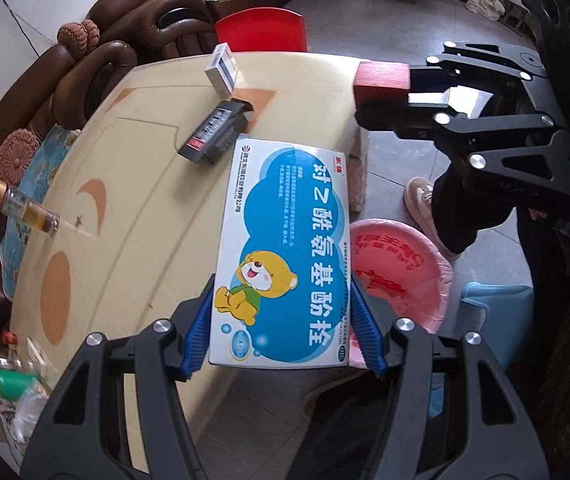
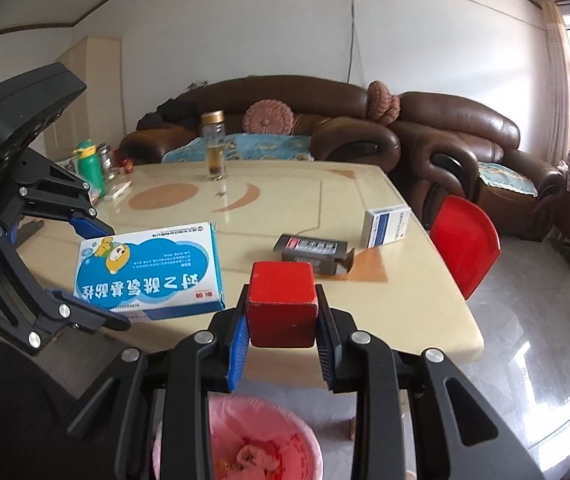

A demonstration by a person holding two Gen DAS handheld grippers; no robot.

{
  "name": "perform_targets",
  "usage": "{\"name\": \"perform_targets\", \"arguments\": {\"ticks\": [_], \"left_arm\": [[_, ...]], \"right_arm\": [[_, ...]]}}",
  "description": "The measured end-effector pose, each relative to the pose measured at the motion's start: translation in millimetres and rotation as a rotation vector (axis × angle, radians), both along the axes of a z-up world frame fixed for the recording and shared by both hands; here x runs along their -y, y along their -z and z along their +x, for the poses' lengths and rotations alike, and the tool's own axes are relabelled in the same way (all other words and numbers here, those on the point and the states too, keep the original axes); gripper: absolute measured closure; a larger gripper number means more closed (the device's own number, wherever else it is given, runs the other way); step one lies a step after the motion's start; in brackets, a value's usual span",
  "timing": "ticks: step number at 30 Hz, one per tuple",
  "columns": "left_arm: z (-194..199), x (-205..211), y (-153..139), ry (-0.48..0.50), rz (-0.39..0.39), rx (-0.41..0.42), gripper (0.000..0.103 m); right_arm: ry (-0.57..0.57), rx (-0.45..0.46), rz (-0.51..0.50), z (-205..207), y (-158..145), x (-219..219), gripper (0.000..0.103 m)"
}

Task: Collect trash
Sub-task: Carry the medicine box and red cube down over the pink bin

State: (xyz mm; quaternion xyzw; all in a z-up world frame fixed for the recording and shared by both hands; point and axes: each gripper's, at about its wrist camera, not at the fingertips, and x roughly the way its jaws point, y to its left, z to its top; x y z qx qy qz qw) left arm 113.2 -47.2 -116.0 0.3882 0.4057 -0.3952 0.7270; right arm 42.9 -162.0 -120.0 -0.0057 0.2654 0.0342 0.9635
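Holding two pieces of trash at once, I work above the near edge of the cream counter [image 2: 385,304]. My left gripper [image 1: 281,328] pinches a blue and white medicine box [image 1: 285,248] by its long sides, the blue pads pressed against the cardboard; the box hangs over the counter edge, its printed bear face up. My right gripper [image 2: 281,332] clamps a small red box [image 2: 283,304] between its pads, raised clear of the counter. Below both, on the tiled floor, stands a bin lined with a pink bag [image 2: 241,440], scraps already inside; in the left wrist view it [image 1: 401,276] lies just beside the held medicine box. On the counter lie a dark flat carton [image 2: 311,254] and, near it, an upright white and blue carton [image 2: 387,226]. Farther back stands a glass bottle with a gold cap [image 2: 214,146]. A red chair [image 2: 465,244] sits at the counter's right side.
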Motion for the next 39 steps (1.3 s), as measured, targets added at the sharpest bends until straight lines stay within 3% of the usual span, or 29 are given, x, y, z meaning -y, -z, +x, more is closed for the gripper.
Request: {"name": "perform_targets", "arguments": {"ticks": [11,26,39], "left_arm": [[-36,-13,21,-0.056,-0.038,-0.029,0.043],[-63,-21,60,-0.059,-0.011,-0.087,0.043],[-54,-15,103,-0.045,0.013,-0.186,0.043]], "right_arm": [[-0.002,-0.066,-0.022,-24,1,-4,0.074],[-0.039,-0.155,-0.034,-30,22,-23,0.074],[-0.042,-0.315,-0.006,-6,75,-15,0.074]]}}
